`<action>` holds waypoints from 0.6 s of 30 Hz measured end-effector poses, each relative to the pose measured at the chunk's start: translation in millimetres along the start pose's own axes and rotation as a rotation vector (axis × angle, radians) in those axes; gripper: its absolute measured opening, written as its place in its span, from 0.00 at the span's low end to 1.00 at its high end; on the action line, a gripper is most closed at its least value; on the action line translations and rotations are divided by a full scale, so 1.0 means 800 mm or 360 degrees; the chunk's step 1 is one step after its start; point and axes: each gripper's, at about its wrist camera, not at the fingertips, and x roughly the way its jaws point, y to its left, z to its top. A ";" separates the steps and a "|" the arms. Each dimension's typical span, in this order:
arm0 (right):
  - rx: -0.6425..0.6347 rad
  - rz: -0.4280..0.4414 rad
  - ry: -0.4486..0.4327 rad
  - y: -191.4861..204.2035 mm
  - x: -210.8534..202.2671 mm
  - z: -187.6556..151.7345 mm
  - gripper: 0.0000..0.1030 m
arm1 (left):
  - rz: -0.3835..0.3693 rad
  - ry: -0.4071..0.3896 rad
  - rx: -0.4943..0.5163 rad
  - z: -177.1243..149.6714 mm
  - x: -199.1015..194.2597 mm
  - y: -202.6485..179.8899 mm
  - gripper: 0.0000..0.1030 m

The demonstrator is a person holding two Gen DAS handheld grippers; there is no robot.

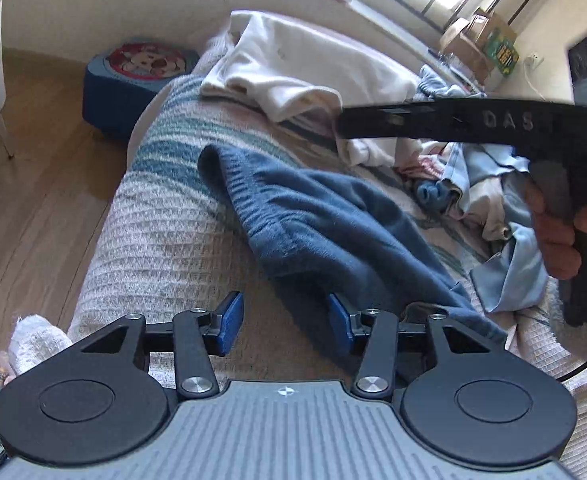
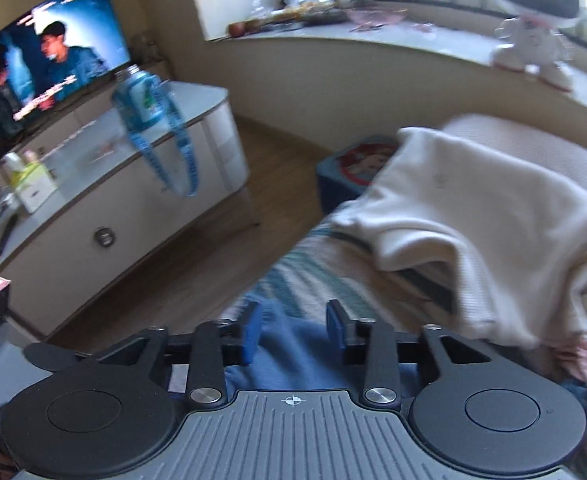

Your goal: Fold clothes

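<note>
Left wrist view: the left gripper [image 1: 285,322] stands part-open over a plush dark blue garment [image 1: 313,220] lying rumpled on the ribbed knit bedspread [image 1: 153,232]. The right gripper [image 2: 293,334], blurred, seems part-open too, blue cloth [image 2: 293,356] beneath, nothing pinched. Closing now might catch bedspread with fleece, or only one layer, skewing the fold.
</note>
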 end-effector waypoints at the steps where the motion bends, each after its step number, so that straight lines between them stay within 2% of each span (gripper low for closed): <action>1: -0.0012 0.0022 0.0028 0.003 0.013 0.002 0.47 | 0.0006 0.0004 -0.0002 0.000 0.001 0.001 0.43; 3: -0.0034 0.0028 0.0120 0.004 0.046 0.005 0.47 | 0.0025 0.0010 0.0000 -0.001 0.001 0.003 0.43; 7: -0.0087 -0.0067 0.0281 0.003 0.095 -0.008 0.45 | 0.0048 0.0025 -0.0019 -0.002 -0.001 0.010 0.44; 8: -0.0074 -0.0068 0.0300 0.001 0.101 -0.013 0.41 | 0.0047 0.0030 -0.0025 -0.002 0.000 0.012 0.44; 9: -0.0045 -0.0052 0.0307 -0.003 0.102 -0.017 0.21 | 0.0046 0.0035 -0.0026 -0.001 0.001 0.013 0.44; 10: -0.0021 -0.0049 0.0294 -0.006 0.099 -0.019 0.16 | 0.0044 0.0040 -0.0027 0.000 0.002 0.014 0.44; 12: 0.0016 -0.0076 0.0207 -0.013 0.081 -0.017 0.13 | 0.0035 0.0046 -0.0012 0.004 0.005 0.013 0.44; 15: 0.0089 -0.0145 -0.0043 -0.031 0.033 0.011 0.11 | 0.0020 0.0037 0.0044 0.012 0.010 0.007 0.44; 18: 0.0136 -0.0340 -0.0274 -0.057 -0.006 0.046 0.11 | 0.0010 0.0025 0.0079 0.023 0.017 0.001 0.47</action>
